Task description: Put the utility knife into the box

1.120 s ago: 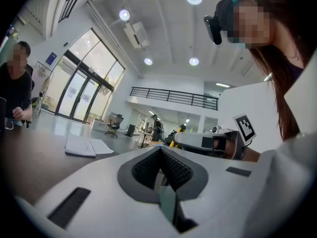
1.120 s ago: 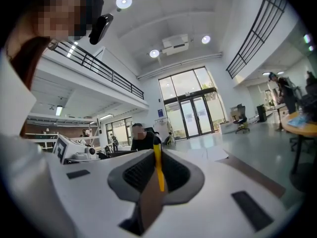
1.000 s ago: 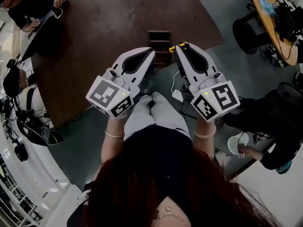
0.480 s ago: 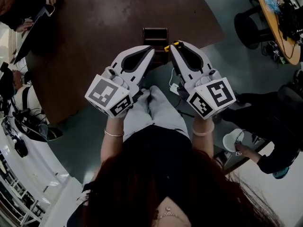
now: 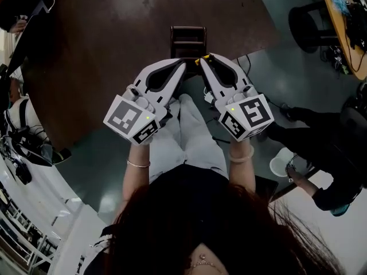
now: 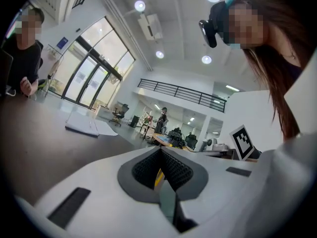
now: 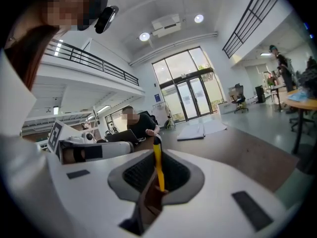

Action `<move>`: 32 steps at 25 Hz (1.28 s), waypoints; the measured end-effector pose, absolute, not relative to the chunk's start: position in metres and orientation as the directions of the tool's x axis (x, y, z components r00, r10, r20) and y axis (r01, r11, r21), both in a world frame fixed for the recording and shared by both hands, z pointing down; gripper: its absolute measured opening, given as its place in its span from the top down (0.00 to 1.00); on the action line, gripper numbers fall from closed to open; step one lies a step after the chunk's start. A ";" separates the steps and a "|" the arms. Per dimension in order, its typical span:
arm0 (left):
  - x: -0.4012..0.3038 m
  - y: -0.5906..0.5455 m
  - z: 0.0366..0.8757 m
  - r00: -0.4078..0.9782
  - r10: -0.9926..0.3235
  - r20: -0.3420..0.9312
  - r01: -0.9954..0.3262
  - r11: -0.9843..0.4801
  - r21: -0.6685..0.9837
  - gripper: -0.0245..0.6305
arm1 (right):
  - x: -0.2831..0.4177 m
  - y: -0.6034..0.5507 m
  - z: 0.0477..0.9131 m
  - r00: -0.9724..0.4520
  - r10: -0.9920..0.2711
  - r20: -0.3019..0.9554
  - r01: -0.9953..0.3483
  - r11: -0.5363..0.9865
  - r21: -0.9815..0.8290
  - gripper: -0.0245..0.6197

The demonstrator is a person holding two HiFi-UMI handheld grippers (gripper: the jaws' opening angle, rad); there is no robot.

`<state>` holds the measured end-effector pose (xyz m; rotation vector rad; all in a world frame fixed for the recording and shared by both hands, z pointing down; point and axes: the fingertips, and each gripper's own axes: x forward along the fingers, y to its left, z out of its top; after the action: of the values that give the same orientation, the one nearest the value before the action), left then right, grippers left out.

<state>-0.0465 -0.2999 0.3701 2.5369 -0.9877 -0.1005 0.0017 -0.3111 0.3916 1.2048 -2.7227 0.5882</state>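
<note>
A dark open box (image 5: pixel 187 40) stands on the brown table (image 5: pixel 114 44) near its front edge. My right gripper (image 5: pixel 202 61) is shut on a yellow utility knife (image 5: pixel 200 58), which stands upright between the pads (image 7: pixel 157 168) in the right gripper view. The knife's tip is just in front of the box's right front corner. My left gripper (image 5: pixel 182 65) is beside it on the left, jaws together with nothing held. In the left gripper view the pads (image 6: pixel 173 165) meet, and a yellow sliver shows behind them. Both grippers point up and away from me.
A seated person with a laptop (image 5: pixel 31 16) is at the table's far left. Papers (image 7: pixel 200 130) lie on the far side of the table. A white cable (image 5: pixel 207 94) runs on the floor below my right gripper. Another person (image 5: pixel 321 153) is at the right.
Both grippers have drawn closer together and nearer the box's front edge. The knife has stayed in the right gripper. The head view has shifted a little.
</note>
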 end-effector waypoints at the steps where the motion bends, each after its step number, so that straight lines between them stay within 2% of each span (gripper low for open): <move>1: -0.047 -0.301 0.377 0.744 -0.663 0.087 -0.633 -0.657 0.410 0.96 | 0.001 -0.311 0.400 -0.680 -0.688 0.254 -0.731 0.605 -0.316 0.88; 17: -0.048 -0.301 0.437 0.739 -0.659 0.143 -0.635 -0.608 0.477 0.96 | -0.009 -0.303 0.482 -0.679 -0.651 0.340 -0.733 0.575 -0.364 0.88; 32: -0.049 -0.300 0.442 0.744 -0.649 0.160 -0.631 -0.605 0.486 0.96 | -0.015 -0.301 0.480 -0.700 -0.626 0.344 -0.714 0.596 -0.367 0.86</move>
<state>-0.0487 -0.2995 0.4421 2.4199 -0.9655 -0.0446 -0.0151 -0.3008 0.4801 1.1207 -2.6429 0.7276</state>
